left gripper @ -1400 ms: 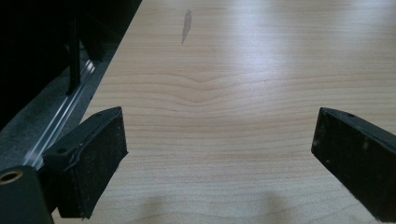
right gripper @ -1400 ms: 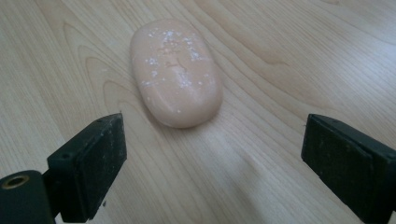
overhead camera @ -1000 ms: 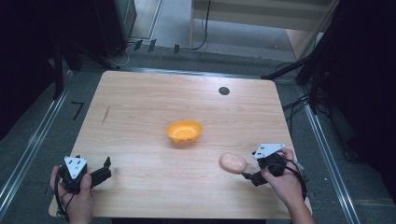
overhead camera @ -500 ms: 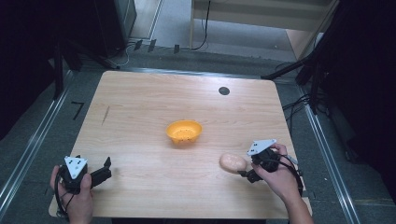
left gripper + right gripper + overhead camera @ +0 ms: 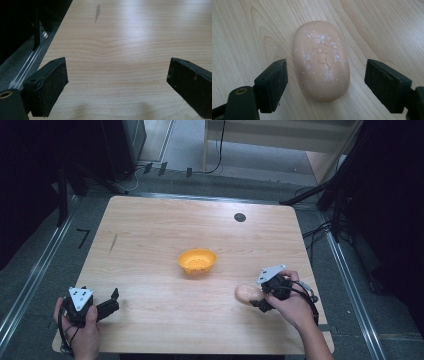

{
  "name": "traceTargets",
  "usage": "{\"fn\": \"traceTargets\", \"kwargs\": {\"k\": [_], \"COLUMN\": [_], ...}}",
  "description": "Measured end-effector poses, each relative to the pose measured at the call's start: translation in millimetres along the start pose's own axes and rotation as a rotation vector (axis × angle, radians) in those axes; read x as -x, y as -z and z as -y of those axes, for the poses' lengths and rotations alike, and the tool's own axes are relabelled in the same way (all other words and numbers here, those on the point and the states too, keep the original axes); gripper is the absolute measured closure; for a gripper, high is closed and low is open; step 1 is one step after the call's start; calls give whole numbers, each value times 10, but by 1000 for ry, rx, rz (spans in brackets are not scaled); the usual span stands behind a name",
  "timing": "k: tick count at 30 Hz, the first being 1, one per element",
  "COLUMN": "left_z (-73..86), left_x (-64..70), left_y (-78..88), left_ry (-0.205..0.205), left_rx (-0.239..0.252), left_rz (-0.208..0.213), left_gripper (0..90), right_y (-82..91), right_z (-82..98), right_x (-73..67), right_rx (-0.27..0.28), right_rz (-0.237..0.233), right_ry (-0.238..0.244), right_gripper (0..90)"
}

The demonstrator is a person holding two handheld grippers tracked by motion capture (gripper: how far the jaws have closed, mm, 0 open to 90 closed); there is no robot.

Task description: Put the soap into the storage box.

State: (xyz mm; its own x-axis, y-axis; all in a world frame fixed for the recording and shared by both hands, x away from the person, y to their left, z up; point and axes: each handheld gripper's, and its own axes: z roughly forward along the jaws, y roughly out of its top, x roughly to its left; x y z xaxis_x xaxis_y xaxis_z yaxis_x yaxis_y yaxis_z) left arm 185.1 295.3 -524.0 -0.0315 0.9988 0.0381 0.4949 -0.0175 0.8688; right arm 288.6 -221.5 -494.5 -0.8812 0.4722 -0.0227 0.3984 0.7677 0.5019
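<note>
The pale peach oval soap bar [image 5: 321,60] lay flat on the light wooden table [image 5: 150,235], near-right area, w/ the right gripper [image 5: 325,83] straddling its near end, jaws spread wide, not touching it. The orange plastic bowl [image 5: 197,261] sat mid-table, just left of & beyond the soap. The left gripper [image 5: 117,82] hovered at the near-left corner, jaws apart over bare wood.

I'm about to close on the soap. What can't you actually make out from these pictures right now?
- Soap: the stamped mark on top is too worn and speckled to read in the right gripper view; its underside is hidden against the table.
- Right gripper: in the high view the hand covers most of it, so the jaw gap is unclear there.
- Orange bowl: small specks inside, too small to identify.
- Dark round spot: too small to identify.
</note>
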Motion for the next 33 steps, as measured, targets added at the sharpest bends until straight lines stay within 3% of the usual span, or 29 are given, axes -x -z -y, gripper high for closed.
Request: {"fn": "traceTargets", "kwargs": {"k": [22,33], "left_z": [-2,-3], "left_x": [-4,-5], "left_y": [-4,-6], "left_ry": [2,1], "left_rx": [-5,-5], "left_rz": [3,6], "left_gripper": [37,37], "right_y": [-147,-220], "right_z": [-176,-162], "right_x": [9,44], "right_rx": [-71,-97], "right_rz": [-45,-50], "right_ry": [42,32], "right_gripper": [231,273]}}
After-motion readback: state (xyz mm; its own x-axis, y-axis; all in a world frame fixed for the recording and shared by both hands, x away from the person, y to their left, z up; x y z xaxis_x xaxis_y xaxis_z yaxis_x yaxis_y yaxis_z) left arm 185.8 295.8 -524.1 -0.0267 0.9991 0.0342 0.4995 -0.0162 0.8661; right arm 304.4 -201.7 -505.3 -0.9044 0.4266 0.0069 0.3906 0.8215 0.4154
